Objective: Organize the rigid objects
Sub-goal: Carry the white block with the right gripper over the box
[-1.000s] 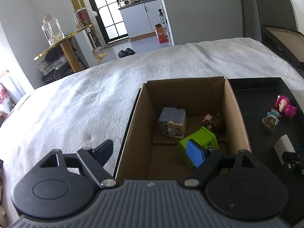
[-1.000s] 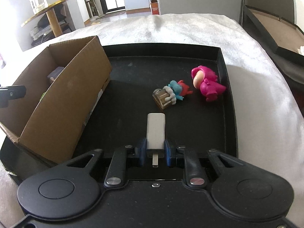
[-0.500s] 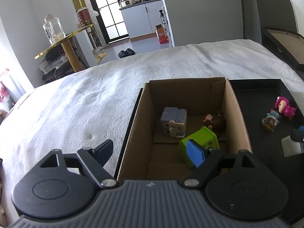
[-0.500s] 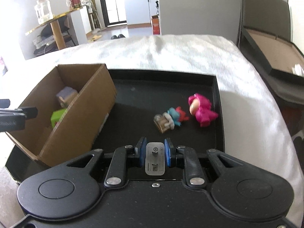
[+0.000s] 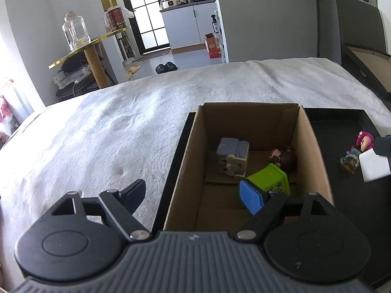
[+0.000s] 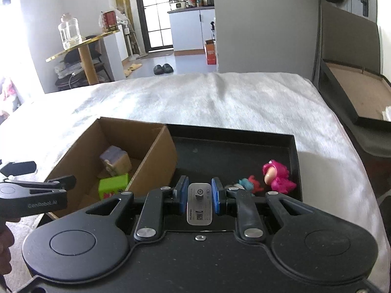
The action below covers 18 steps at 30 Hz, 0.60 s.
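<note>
My right gripper (image 6: 199, 193) is shut on a white charger (image 6: 199, 204), held up above the black tray (image 6: 232, 146); the charger (image 5: 374, 167) also shows at the right edge of the left wrist view. A pink figure (image 6: 277, 173) and a small blue-and-red figure (image 6: 249, 184) lie on the tray. The cardboard box (image 5: 315, 151) stands in the tray's left part. It holds a green box (image 5: 268, 180), a grey block toy (image 5: 233, 153) and a brown figure (image 5: 284, 157). My left gripper (image 5: 195, 195) is open, straddling the box's near left wall.
The tray rests on a white fuzzy bed cover (image 5: 110, 134). A dark flat box lid (image 6: 354, 92) lies off the bed's right side. A gold side table with a glass jar (image 5: 74, 34) stands far left, and slippers (image 5: 166, 67) sit on the floor beyond.
My right gripper has risen with the charger, lifting it off the tray, and tilted up so more of the room shows. The left gripper has stayed in place, open.
</note>
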{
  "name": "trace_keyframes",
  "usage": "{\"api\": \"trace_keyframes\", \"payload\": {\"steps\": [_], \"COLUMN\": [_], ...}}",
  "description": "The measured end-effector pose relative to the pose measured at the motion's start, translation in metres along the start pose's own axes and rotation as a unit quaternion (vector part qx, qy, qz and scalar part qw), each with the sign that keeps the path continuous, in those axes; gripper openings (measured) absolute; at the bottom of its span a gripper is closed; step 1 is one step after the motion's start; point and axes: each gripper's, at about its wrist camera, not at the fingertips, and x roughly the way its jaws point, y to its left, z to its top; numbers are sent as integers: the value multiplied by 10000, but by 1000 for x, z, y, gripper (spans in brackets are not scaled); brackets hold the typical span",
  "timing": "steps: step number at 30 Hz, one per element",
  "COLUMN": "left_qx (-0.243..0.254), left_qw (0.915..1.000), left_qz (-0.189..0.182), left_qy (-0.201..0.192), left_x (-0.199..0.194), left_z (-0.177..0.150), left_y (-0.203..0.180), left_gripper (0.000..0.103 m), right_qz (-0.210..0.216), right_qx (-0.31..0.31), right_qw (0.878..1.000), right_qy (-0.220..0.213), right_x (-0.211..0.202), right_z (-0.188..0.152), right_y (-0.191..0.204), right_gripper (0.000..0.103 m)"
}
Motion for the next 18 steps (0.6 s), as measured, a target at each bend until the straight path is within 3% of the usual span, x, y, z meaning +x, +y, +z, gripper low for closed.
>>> {"api": "trace_keyframes", "payload": {"steps": [18], "left_qx": [-235], "left_qw": [9995], "left_qz": [-205], "left_qy": [-11], "left_x": [0], "left_z": [-8], "left_y": [18], "left_gripper": [83], "right_qz": [116], "right_qx": [-325], "right_qw": [9994], "right_qy": [-65], "right_x": [-3], "right_z": [9], "right_y": [43], "right_gripper": [20]}}
